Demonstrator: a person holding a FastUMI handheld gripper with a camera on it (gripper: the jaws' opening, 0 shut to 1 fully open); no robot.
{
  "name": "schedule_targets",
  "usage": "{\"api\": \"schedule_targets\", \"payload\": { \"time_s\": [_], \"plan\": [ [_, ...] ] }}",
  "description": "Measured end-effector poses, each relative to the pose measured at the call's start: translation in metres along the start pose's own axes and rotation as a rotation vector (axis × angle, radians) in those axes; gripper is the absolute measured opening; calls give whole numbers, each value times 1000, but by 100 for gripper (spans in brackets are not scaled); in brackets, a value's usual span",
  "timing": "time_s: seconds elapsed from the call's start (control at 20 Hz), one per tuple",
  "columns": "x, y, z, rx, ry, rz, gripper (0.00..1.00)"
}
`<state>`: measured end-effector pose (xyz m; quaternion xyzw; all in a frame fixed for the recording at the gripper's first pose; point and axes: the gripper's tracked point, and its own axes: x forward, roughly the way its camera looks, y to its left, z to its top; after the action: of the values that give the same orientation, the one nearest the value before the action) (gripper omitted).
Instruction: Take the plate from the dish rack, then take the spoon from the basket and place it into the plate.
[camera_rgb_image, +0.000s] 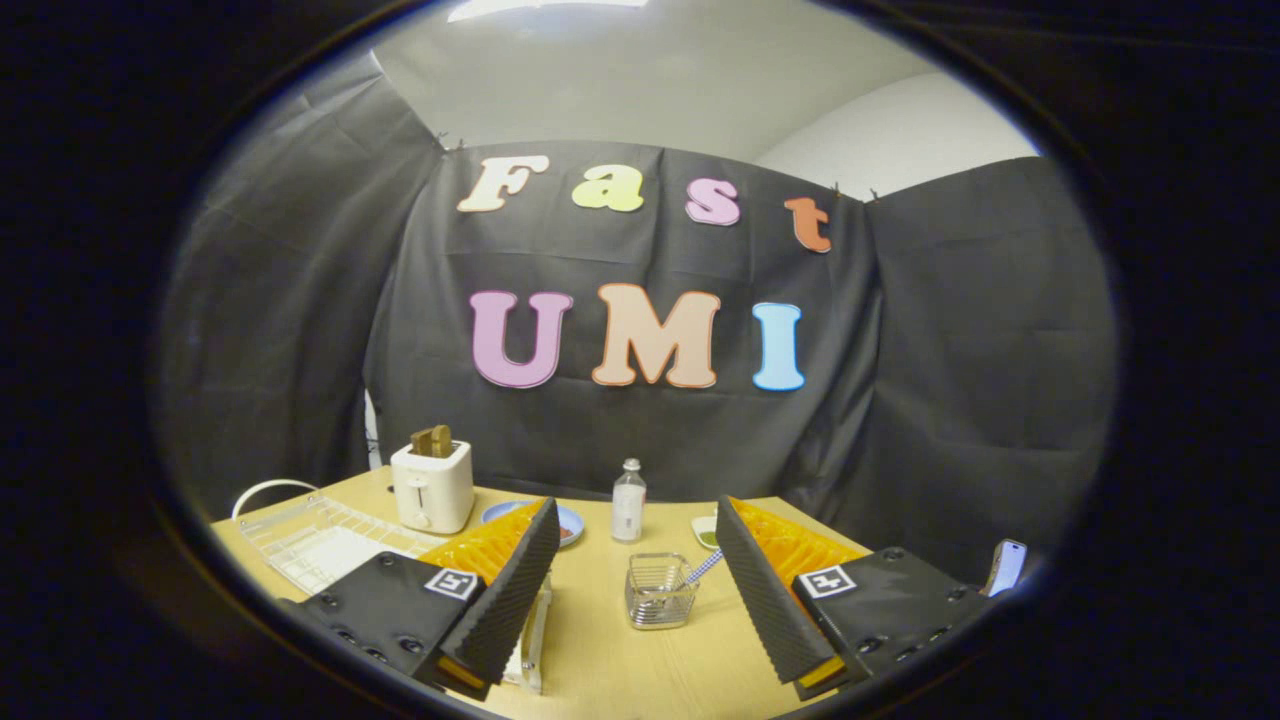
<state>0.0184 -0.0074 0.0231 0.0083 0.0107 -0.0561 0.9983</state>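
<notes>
Spoon (703, 568) leans light and slippery in the basket (659, 590); I'd pinch its handle, my gripper (638, 610) spread wide, empty.

one basket (660, 590), one spoon (704, 567), one toaster (433, 487), one bottle (628, 501)

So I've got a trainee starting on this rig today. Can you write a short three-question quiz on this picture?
1. True or false: the gripper is shut on the spoon.
2. What stands between the open fingers, ahead of them? A) the toaster B) the wire basket C) the bottle
3. Fill in: the spoon's handle sticks out of the ____.

Key
1. False: the fingers are spread wide and hold nothing.
2. B. The bottle stands further back; the toaster is by the dish rack.
3. Basket.
</notes>
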Motion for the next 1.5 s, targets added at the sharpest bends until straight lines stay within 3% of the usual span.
{"api": "schedule_targets", "payload": {
  "time_s": [0.25,0.5,0.85,1.15,1.5],
  "plan": [
    [25,12,7,48,139,-106,99],
    [61,78,-2,176,346,-15,99],
    [52,97,-96,-39,858,-35,100],
    [57,116,-120,-6,1002,45,100],
    [64,120,-134,103,1035,33,61]
  ]
}}
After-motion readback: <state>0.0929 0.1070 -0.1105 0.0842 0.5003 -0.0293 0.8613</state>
